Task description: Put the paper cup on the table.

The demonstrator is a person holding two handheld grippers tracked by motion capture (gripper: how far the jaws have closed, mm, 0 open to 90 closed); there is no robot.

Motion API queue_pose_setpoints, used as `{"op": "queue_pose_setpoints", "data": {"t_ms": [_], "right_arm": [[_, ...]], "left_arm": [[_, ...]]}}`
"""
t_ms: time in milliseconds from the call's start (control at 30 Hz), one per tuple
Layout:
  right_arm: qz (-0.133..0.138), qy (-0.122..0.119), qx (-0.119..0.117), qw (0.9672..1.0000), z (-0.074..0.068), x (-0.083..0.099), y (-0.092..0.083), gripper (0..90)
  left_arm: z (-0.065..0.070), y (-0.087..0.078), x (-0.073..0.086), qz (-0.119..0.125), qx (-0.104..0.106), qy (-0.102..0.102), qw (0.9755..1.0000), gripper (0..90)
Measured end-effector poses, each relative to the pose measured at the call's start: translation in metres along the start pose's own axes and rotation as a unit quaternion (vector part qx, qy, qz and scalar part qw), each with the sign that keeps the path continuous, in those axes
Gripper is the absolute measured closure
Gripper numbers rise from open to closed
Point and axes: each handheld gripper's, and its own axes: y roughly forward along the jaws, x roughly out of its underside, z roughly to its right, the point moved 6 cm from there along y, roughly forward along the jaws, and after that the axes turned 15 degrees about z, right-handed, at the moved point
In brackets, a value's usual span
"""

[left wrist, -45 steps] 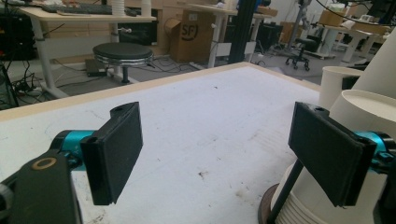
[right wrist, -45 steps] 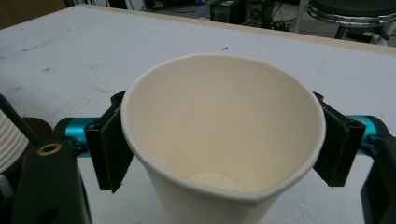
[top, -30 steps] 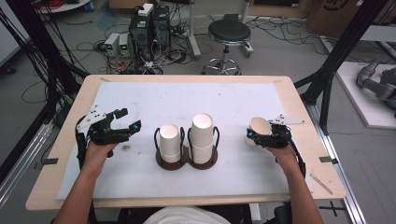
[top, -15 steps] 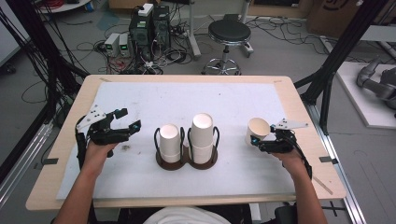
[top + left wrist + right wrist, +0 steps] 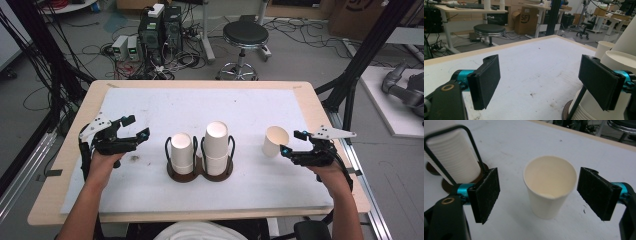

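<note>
Paper, white and cone-sided, forms the single cup (image 5: pixel 275 141) standing upright on the white-covered table (image 5: pixel 240 105), mouth up, long axis vertical, toward the right side. Right gripper (image 5: pixel 291 145) sits just beside it with jaws spread wide, cup (image 5: pixel 550 185) between them but untouched. Left gripper (image 5: pixel 138 128) rests at the table's left, jaws open on nothing. Two stacks of white paper cups (image 5: pixel 217 148) fill a dark wire holder at centre, well apart from the single cup. Bare surface lies behind the cup.
</note>
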Motion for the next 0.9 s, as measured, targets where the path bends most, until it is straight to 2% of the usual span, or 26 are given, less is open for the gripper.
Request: {"op": "queue_pose_setpoints", "data": {"t_ms": [367,533,900], "right_arm": [[0.037,-0.027,-0.048,0.9978,-0.029,-0.031,0.006,18.9],[0.061,-0.026,-0.059,0.9960,-0.037,-0.043,0.004,18.9],[0.059,-0.019,-0.053,0.9967,-0.037,-0.036,0.006,18.9]], "left_arm": [[0.006,0.002,-0.007,0.001,0.008,0.010,0.9999,17.8],[0.006,0.001,-0.009,0.005,0.009,0.010,0.9999,17.8],[0.008,0.000,-0.013,0.009,0.013,0.011,0.9998,17.8]]}}
